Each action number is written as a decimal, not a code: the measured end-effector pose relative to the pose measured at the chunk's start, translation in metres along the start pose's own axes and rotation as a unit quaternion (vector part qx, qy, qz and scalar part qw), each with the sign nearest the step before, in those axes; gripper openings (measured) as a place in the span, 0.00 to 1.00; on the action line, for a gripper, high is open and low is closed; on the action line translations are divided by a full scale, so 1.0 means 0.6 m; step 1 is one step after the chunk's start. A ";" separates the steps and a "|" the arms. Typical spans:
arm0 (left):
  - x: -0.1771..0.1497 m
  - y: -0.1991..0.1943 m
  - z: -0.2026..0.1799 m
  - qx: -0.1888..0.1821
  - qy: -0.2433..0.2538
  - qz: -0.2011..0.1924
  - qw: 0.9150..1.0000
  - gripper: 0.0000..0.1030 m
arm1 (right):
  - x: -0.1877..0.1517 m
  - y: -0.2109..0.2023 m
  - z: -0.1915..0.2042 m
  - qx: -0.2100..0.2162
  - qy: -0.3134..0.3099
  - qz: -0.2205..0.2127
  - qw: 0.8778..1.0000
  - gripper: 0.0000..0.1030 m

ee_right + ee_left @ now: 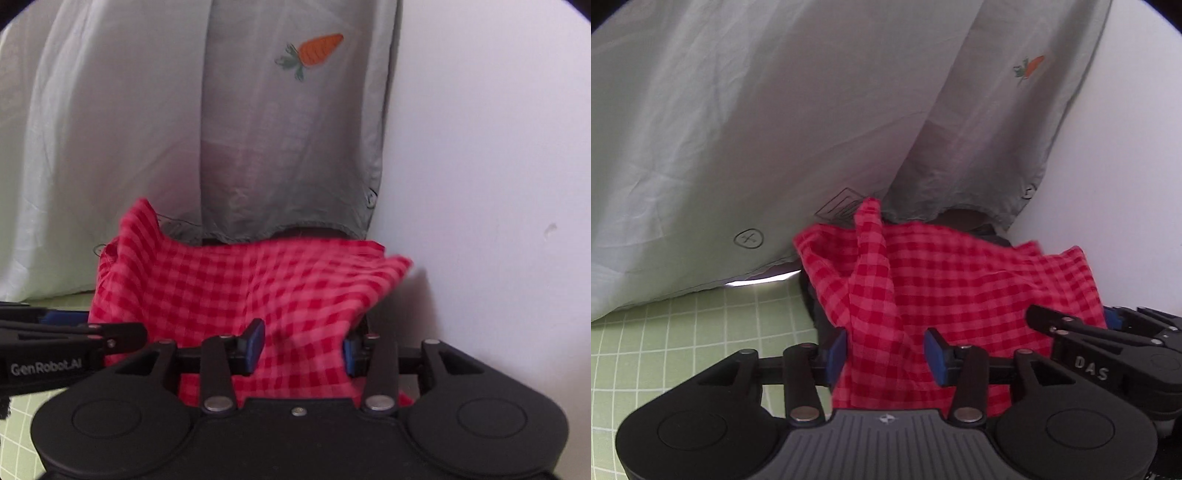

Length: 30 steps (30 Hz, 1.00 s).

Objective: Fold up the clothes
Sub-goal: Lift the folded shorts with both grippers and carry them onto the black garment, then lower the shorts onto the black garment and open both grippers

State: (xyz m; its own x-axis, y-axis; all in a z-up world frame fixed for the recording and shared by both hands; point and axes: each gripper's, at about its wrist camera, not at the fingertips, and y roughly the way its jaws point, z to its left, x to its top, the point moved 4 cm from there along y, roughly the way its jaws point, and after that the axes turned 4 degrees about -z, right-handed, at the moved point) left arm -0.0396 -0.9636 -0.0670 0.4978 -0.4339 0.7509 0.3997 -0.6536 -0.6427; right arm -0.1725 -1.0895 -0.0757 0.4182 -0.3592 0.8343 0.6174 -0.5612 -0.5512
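A red-and-pink checked cloth [960,280] lies bunched in front of both grippers, with one fold standing up at its left. My left gripper [886,355] is open. The cloth fills the gap between its blue pads [836,354], which stand well apart. My right gripper [303,350] is open as well, and the same checked cloth [236,288] runs between its fingers. Each gripper also shows in the other's view: the right gripper [1108,339] at the right edge, the left gripper [74,332] at the left edge. The cloth's right corner is blurred.
A pale grey-green garment [288,140] with an embroidered carrot [319,50] hangs upright just behind the cloth. A pale sheet [720,147] with printed marks spreads to the left. A green gridded mat [683,332] covers the surface below, and a white wall [498,184] rises at the right.
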 end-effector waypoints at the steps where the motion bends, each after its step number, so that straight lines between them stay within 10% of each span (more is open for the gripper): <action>1: -0.005 -0.005 0.008 0.004 0.000 0.002 1.000 0.59 | -0.007 -0.006 -0.003 0.002 0.005 0.000 1.000 0.55; 3: -0.014 -0.019 0.021 0.010 0.002 0.003 1.000 0.67 | -0.020 -0.019 -0.009 0.005 0.014 0.000 1.000 0.72; 14: -0.078 -0.220 0.019 0.012 0.019 -0.030 0.999 0.95 | -0.084 -0.201 -0.002 0.010 0.059 0.005 0.998 0.90; 30: -0.206 -0.452 -0.025 -0.007 0.044 -0.049 0.998 0.99 | -0.159 -0.467 0.055 0.008 0.044 -0.018 0.999 0.99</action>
State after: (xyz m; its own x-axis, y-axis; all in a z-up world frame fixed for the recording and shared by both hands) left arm -0.2208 -0.7420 0.0169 0.3872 -0.4193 0.8211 0.4325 -0.7040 -0.5634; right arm -0.3637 -0.8734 -0.0011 0.3355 -0.4027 0.8516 0.6420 -0.5639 -0.5196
